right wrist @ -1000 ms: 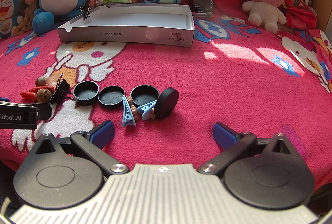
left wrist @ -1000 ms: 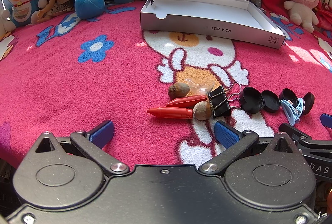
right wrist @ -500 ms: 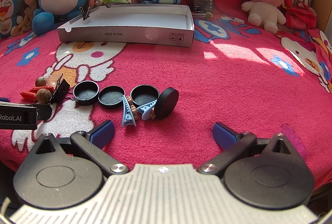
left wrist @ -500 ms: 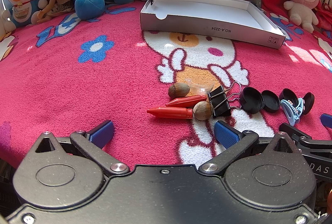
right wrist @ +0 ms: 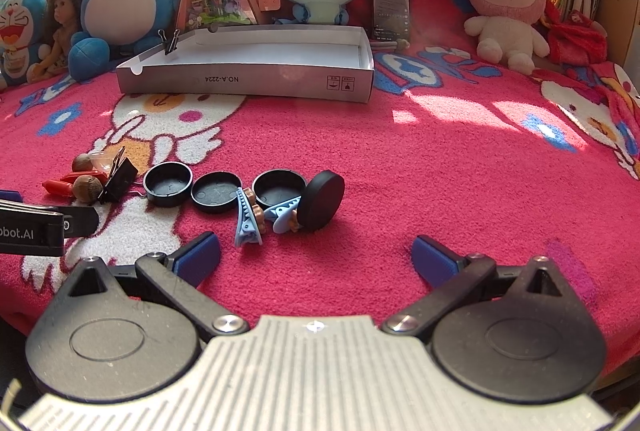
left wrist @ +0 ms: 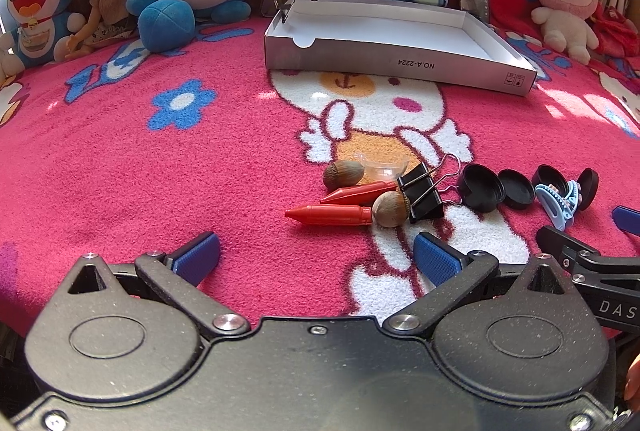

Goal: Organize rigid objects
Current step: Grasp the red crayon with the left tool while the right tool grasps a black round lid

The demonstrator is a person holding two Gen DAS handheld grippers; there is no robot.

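No displacement is noted since the earlier frames; both grippers remain low over the pink blanket (right wrist: 460, 167) at its near edge. Left gripper (left wrist: 316, 257) and right gripper (right wrist: 316, 257) are held wide apart, gripping nothing. Two red crayons (left wrist: 330, 215), two acorns (left wrist: 390, 209) and a binder clip (left wrist: 422, 193) are clustered mid-blanket, touching; black caps (right wrist: 168, 183) and blue hair clips (right wrist: 246, 217) lie just beside. White box (right wrist: 248, 81) sits toward the far edge.

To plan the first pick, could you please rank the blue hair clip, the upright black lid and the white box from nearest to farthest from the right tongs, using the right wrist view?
1. Blue hair clip, front left.
2. Upright black lid, just behind, centre.
3. White box, far back.
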